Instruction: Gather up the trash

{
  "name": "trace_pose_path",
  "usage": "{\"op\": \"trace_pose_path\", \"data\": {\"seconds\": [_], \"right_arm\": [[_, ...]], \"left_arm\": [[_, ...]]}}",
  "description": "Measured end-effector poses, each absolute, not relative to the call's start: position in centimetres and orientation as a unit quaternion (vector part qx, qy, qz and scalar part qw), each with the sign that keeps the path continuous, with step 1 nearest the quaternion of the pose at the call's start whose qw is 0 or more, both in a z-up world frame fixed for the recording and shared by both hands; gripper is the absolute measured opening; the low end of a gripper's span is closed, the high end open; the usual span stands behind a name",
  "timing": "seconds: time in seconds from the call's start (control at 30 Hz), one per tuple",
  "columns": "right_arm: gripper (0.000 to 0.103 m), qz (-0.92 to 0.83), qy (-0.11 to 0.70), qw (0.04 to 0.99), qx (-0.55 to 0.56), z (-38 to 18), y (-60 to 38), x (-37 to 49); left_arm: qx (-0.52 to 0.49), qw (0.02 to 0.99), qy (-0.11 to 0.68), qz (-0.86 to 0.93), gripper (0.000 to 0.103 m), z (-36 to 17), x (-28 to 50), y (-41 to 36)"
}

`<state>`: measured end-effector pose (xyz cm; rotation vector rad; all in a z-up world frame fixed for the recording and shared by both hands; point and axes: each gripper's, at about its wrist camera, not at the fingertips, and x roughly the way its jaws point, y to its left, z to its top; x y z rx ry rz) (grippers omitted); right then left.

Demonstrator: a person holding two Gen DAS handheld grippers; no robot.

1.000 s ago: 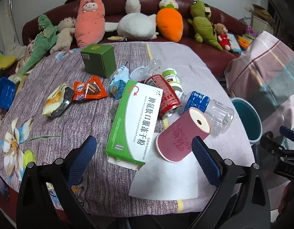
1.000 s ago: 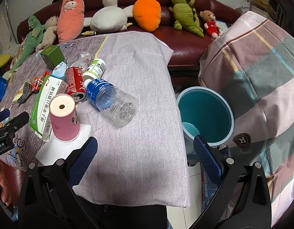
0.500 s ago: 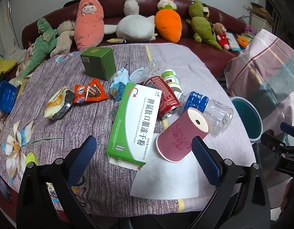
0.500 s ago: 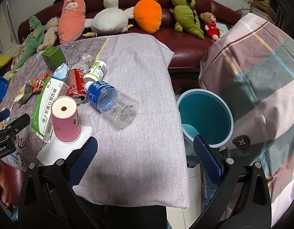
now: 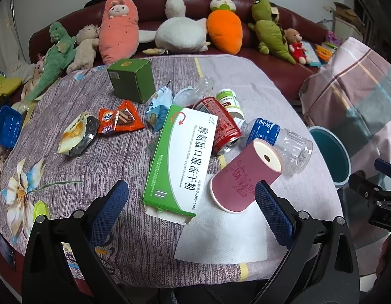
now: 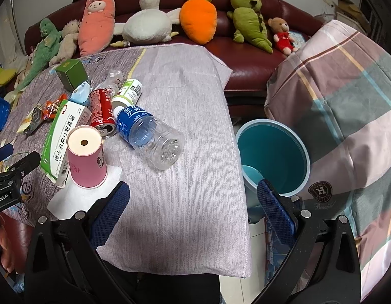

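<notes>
Trash lies on the cloth-covered table (image 5: 68, 116): an upturned pink paper cup (image 5: 243, 177) (image 6: 86, 157) on a white napkin (image 5: 223, 235), a green-and-white medicine box (image 5: 182, 159), a red can (image 5: 220, 126), a clear water bottle (image 5: 279, 136) (image 6: 149, 131), a white pill bottle (image 5: 230, 101), snack wrappers (image 5: 119, 120) and a green box (image 5: 132, 79). A teal bin (image 6: 274, 152) stands on the floor right of the table. My left gripper (image 5: 190, 202) is open near the table's front edge, before the box and cup. My right gripper (image 6: 192, 202) is open over the table's right corner.
Several plush toys (image 5: 180, 33) line a dark red sofa (image 6: 220, 48) behind the table. A plaid-covered shape (image 6: 347, 101) rises right of the bin. A blue tray (image 5: 6, 129) sits at the table's left edge. Bare cloth (image 6: 182, 81) stretches between the trash and the right edge.
Both views have shifted slightly; the scene sits a little lower and closer in the frames. No object on the table has moved and both grippers stay open.
</notes>
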<state>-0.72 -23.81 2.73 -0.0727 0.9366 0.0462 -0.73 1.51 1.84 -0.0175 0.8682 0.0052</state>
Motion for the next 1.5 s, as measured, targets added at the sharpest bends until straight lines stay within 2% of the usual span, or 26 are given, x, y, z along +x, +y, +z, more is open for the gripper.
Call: {"op": "trace_pose_path", "data": {"seconds": [0.57, 1.13, 1.17, 1.2, 1.23, 1.5], "right_arm": [[0.097, 0.029, 0.457, 0.887, -0.058, 2.0, -23.0, 0.4], [0.097, 0.053, 0.481, 0.873, -0.057, 0.4, -23.8, 4.1], [0.097, 0.057, 0.481, 0.872, -0.063, 0.5, -23.6, 4.4], [0.097, 0.064, 0.482, 0.871, -0.069, 0.6, -23.4, 4.8], [0.097, 0.073, 0.484, 0.869, -0.076, 0.7, -23.1, 5.3], [0.097, 0.146, 0.526, 0.827, -0.138, -0.3, -19.9, 10.5]], "left_arm": [[-0.006, 0.9, 0.436, 0.01, 0.099, -0.3, 0.6, 4.2], [0.054, 0.851, 0.52, -0.05, 0.099, -6.2, 8.6, 3.8], [0.054, 0.852, 0.519, -0.048, 0.098, -6.4, 9.0, 3.8], [0.051, 0.853, 0.517, -0.048, 0.093, -6.5, 9.1, 3.9], [0.046, 0.853, 0.518, -0.053, 0.078, -6.5, 9.2, 4.1], [0.029, 0.85, 0.521, -0.065, 0.077, -6.4, 9.1, 5.8]]}}
